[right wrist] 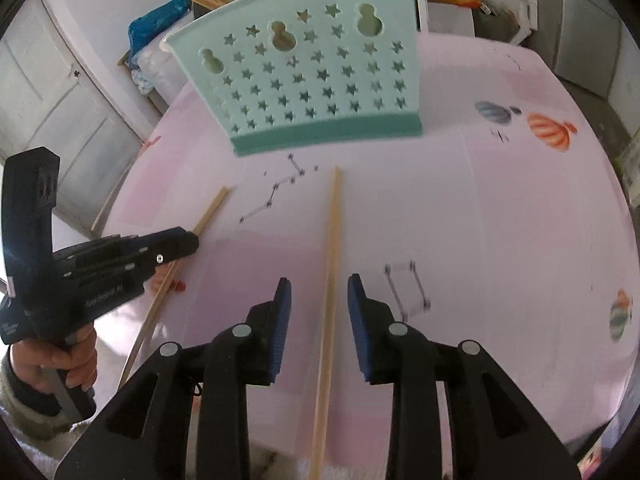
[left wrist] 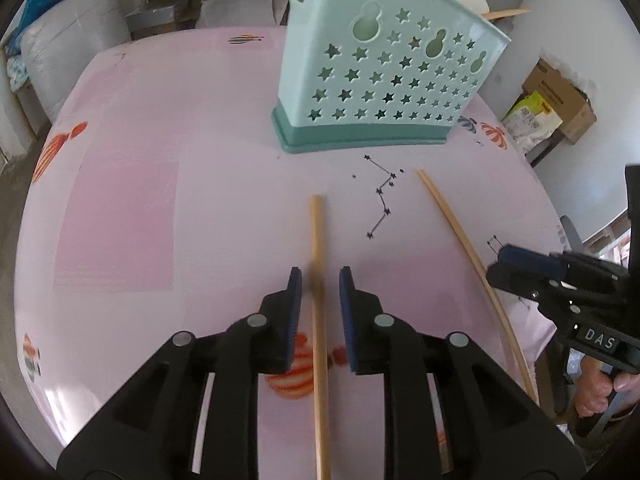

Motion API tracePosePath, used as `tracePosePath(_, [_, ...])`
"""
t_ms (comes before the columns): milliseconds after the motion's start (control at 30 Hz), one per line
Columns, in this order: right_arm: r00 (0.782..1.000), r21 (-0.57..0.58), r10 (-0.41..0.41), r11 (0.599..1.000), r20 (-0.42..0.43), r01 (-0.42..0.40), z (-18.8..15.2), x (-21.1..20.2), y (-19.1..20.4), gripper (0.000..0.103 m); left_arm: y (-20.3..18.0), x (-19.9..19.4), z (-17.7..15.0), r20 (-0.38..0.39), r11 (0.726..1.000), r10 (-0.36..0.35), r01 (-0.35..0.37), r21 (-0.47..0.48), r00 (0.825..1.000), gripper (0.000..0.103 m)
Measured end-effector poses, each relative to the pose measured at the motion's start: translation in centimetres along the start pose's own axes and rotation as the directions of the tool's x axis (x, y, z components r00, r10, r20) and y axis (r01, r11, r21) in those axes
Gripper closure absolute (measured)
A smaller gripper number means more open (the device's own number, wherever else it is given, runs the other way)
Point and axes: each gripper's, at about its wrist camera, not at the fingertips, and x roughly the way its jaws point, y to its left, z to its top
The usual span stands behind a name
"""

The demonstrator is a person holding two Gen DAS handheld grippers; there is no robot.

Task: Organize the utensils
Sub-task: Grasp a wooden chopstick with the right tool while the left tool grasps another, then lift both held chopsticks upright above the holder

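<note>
In the left wrist view, the left gripper (left wrist: 320, 284) stood with its jaws parted, a chopstick (left wrist: 319, 240) lying between the pads with a gap on each side, its near end cut off by the frame's bottom edge and its middle blurred; a second chopstick (left wrist: 460, 232) lay to the right, partly hidden behind the right gripper (left wrist: 500, 260); the mint utensil holder (left wrist: 380, 80) stood beyond on the pink tablecloth (left wrist: 160, 200), its top cropped.

In the right wrist view, the right gripper's jaws were released around the second chopstick, untouched; the holder looked smeared; the left gripper's jaws could not be made out from the side.
</note>
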Motion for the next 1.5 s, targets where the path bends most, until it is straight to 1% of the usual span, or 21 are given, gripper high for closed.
tracePosePath(133, [1.0, -0.026, -0.023, 0.999, -0.007, 0.023, 1.3, 1.1, 0.2, 0.074, -0.6, 0.7, 1.1, -0.006, 0.998, 0.022, -0.022, 0.053, 1.0, 0.086])
tracePosePath(300, [0.998, -0.06, -0.045, 0.997, -0.031, 0.043, 2.3, 2.5, 0.6, 0.075, -1.1, 1.4, 2.3, -0.014, 0.993, 0.032, -0.03, 0.111, 0.999, 0.086])
tracePosePath(400, [0.998, -0.075, -0.057, 0.996, -0.033, 0.055, 2.5, 3.1, 0.8, 0.078, -1.2, 1.7, 2.8, -0.015, 0.993, 0.03, -0.028, 0.113, 0.999, 0.09])
tracePosePath(467, [0.997, -0.088, -0.07, 0.994, -0.029, 0.067, 2.7, 3.2, 1.0, 0.082, -1.1, 1.9, 3.0, -0.01, 0.993, 0.038, -0.037, 0.114, 0.999, 0.098])
tracePosePath(567, [0.997, -0.091, -0.079, 0.993, -0.02, 0.077, 2.9, 3.4, 0.9, 0.09, -1.0, 2.0, 3.1, -0.005, 0.994, 0.034, -0.033, 0.109, 0.999, 0.098])
tracePosePath(600, [0.997, -0.09, -0.081, 0.993, -0.019, 0.079, 3.0, 3.5, 0.9, 0.095, -1.0, 2.0, 3.2, -0.003, 0.994, 0.033, -0.032, 0.106, 0.999, 0.098])
tracePosePath(700, [0.998, -0.069, -0.063, 0.996, -0.018, 0.062, 3.1, 3.5, 0.4, 0.096, -0.7, 1.9, 3.3, -0.003, 0.997, 0.014, -0.014, 0.08, 1.0, 0.098])
tracePosePath(800, [0.999, -0.04, -0.044, 0.998, 0.003, 0.044, 3.1, 2.7, -0.2, 0.096, -0.6, 1.0, 3.7, 0.033, 0.998, -0.001, -0.001, 0.058, 0.999, 0.098])
tracePosePath(900, [0.999, -0.015, -0.007, 1.0, 0.049, 0.008, 3.2, 1.2, -0.5, 0.096, -0.4, -0.6, 4.3, 0.081, 0.999, -0.027, 0.024, 0.038, 0.996, 0.098])
tracePosePath(1000, [0.994, 0.005, 0.016, 1.0, 0.104, -0.016, 3.3, -0.6, -0.8, 0.096, 0.1, -2.5, 4.8, 0.137, 0.997, -0.075, 0.075, 0.007, 0.988, 0.098])
tracePosePath(1067, [0.988, 0.014, 0.037, 0.999, 0.149, -0.04, 3.5, -2.1, -1.0, 0.096, 0.3, -4.1, 5.2, 0.187, 0.994, -0.105, 0.108, -0.005, 0.977, 0.098])
tracePosePath(1167, [0.979, 0.018, 0.041, 0.999, 0.198, -0.045, 3.6, -3.7, -1.0, 0.096, 0.5, -6.1, 5.6, 0.242, 0.989, -0.136, 0.144, -0.016, 0.961, 0.098])
tracePosePath(1300, [0.971, 0.024, 0.041, 0.999, 0.237, -0.049, 3.5, -5.0, -1.1, 0.096, 0.4, -8.1, 5.9, 0.31, 0.985, -0.157, 0.17, -0.014, 0.938, 0.098])
tracePosePath(1400, [0.966, 0.033, 0.045, 0.998, 0.256, -0.055, 3.5, -5.5, -1.4, 0.096, 0.6, -9.9, 6.2, 0.364, 0.982, -0.171, 0.188, -0.011, 0.915, 0.098])
tracePosePath(1467, [0.963, 0.037, 0.044, 0.998, 0.265, -0.055, 3.5, -5.5, -1.3, 0.096, 0.6, -11.3, 6.6, 0.409, 0.98, -0.182, 0.201, -0.004, 0.894, 0.099])
tracePosePath(1500, [0.963, 0.039, 0.044, 0.998, 0.267, -0.056, 3.6, -5.5, -1.3, 0.096, 0.4, -11.8, 6.7, 0.425, 0.979, -0.185, 0.204, 0.0, 0.886, 0.099])
